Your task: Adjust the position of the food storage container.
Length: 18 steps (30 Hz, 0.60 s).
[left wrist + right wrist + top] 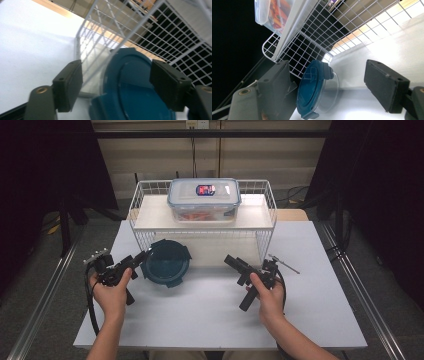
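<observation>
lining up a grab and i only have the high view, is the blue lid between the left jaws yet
observer: yes, in the left gripper view the lid sits between the left gripper jaws, with a gap at one pad.
operator: whats under the lid
observer: a clear round tub, plain in the right gripper view.
operator: right jaws holding anything
observer: no, the right gripper is open, with nothing gripped.

Glossy blue plastic lid (166,262); white wire rack (202,237).
</observation>
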Each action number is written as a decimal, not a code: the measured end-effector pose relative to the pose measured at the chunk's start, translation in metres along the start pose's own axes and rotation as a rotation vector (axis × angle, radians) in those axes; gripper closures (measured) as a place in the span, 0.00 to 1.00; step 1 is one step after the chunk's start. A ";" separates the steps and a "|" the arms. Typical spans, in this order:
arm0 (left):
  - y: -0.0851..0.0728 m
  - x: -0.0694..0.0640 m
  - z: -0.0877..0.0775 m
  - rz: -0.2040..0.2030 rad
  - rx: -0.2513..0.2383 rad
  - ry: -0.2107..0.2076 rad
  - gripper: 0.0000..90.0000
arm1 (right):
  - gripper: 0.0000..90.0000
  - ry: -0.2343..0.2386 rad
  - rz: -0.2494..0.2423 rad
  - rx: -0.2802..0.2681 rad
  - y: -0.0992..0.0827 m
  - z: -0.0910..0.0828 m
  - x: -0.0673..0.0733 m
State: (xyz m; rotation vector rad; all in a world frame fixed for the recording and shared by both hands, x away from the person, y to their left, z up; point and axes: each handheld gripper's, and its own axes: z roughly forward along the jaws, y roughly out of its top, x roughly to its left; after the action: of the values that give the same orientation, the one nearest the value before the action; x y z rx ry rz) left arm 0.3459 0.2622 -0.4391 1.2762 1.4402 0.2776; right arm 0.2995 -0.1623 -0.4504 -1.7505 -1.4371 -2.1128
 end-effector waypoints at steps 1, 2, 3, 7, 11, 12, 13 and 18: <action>0.000 0.001 0.002 -0.005 -0.005 -0.004 0.35 | 0.23 -0.003 -0.002 0.002 0.000 0.000 -0.001; -0.001 0.001 0.003 -0.009 -0.009 -0.002 0.38 | 0.23 -0.005 0.004 0.003 0.000 0.000 -0.001; -0.001 0.002 0.004 -0.008 -0.004 -0.003 0.41 | 0.23 -0.008 0.003 0.003 0.000 0.000 -0.002; -0.001 0.003 0.006 -0.019 -0.008 0.020 0.60 | 0.23 -0.008 0.005 0.002 0.000 0.000 -0.003; 0.000 0.007 0.004 -0.030 -0.019 0.050 0.71 | 0.23 -0.007 0.001 0.006 -0.001 0.000 -0.002; 0.000 0.009 0.004 -0.023 -0.017 0.053 0.71 | 0.23 -0.007 0.001 0.006 -0.001 0.000 -0.002; 0.000 0.010 0.004 -0.012 -0.022 0.070 0.73 | 0.23 -0.006 0.000 0.008 -0.002 0.000 -0.003; -0.002 0.017 0.007 -0.055 0.021 0.077 1.00 | 0.23 -0.015 -0.004 0.011 -0.002 0.000 -0.005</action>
State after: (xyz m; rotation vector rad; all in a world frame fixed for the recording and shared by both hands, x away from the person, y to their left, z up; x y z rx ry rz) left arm 0.3541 0.2720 -0.4525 1.2531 1.5443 0.2777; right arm 0.2996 -0.1637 -0.4557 -1.7647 -1.4547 -2.0939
